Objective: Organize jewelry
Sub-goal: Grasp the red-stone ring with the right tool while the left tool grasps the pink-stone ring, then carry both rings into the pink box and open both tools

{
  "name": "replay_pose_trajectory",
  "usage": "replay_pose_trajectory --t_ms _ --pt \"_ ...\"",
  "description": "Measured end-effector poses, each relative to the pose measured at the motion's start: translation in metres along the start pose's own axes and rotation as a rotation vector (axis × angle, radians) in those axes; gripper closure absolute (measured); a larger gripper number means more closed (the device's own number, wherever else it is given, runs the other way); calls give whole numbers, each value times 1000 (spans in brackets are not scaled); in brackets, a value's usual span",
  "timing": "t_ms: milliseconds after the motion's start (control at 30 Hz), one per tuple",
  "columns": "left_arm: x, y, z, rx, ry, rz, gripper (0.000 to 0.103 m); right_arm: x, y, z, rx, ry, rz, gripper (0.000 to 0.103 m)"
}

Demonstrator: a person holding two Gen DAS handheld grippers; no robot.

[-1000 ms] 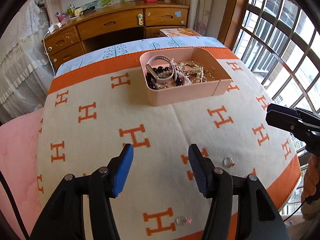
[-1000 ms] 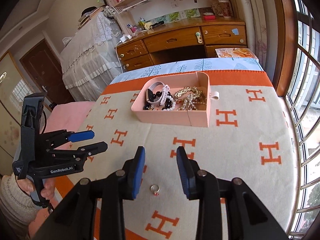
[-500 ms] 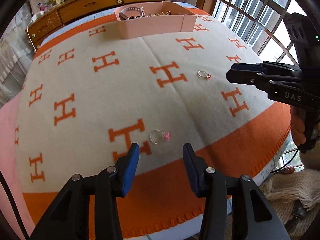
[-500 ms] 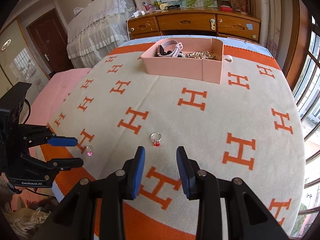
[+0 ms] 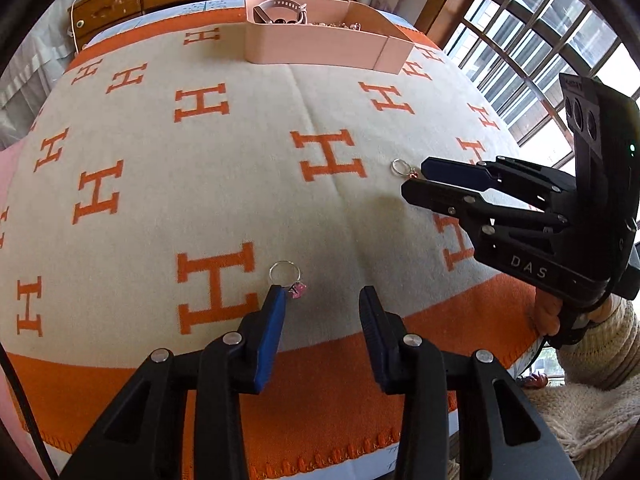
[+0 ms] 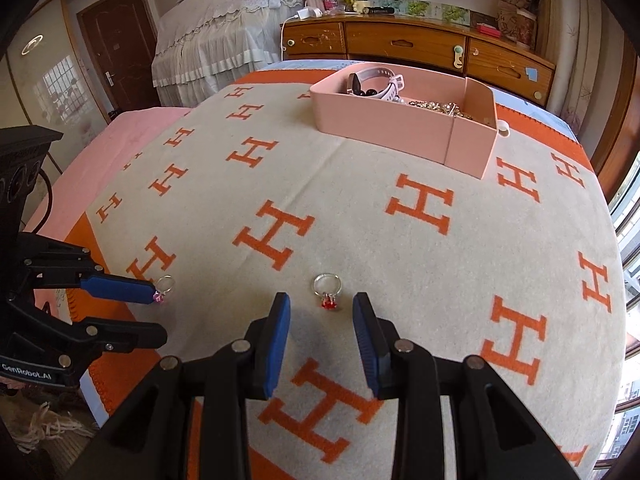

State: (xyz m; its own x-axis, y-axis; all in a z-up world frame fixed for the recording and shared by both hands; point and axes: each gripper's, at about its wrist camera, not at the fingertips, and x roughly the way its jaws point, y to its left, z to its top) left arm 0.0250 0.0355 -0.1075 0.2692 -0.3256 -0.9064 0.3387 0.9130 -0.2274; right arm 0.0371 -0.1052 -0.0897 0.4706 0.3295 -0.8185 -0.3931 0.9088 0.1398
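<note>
The left hand-held gripper [image 5: 322, 294] hangs low over the blanket [image 5: 248, 184], its jaws apart and just been closing, the pink-stone ring [image 5: 289, 279] by its left tip. The right hand-held gripper [image 6: 322, 300], jaws apart, frames the red-stone ring [image 6: 328, 290]. Farther off stands the pink tray [image 6: 400, 130] of jewelry.

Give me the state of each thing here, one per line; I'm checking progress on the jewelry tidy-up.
Left gripper: open, jaws just been closing, nothing gripped.
Right gripper: open, nothing gripped.
Pink-stone ring: lying on the blanket, at the left gripper's finger.
Red-stone ring: lying on the blanket, ahead of the right gripper.
Pink tray: holds a watch and other jewelry.
</note>
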Motion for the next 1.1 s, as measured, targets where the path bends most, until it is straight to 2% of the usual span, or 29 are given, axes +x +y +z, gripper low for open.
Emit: replay_pose_trajectory --t_ms 233,400,700,733,767,867,1100 --pt "4 -2 11 10 -9 28 66 1 -3 1 2 -17 32 71" --pt "3 -1 15 15 -13 45 66 2 -5 2 7 -21 47 79" --pt "7 -4 19 58 -19 86 67 6 -2 7 6 -11 27 86" --pt "7 -5 19 68 -19 97 70 6 -2 8 8 -11 22 87" --pt "7 -6 19 77 -20 110 74 7 -3 8 17 -11 18 93" --pt "8 -5 18 90 -25 145 87 7 -7 9 47 -9 31 95" --pt "4 4 16 58 -32 103 89 3 -6 9 66 -15 46 95"
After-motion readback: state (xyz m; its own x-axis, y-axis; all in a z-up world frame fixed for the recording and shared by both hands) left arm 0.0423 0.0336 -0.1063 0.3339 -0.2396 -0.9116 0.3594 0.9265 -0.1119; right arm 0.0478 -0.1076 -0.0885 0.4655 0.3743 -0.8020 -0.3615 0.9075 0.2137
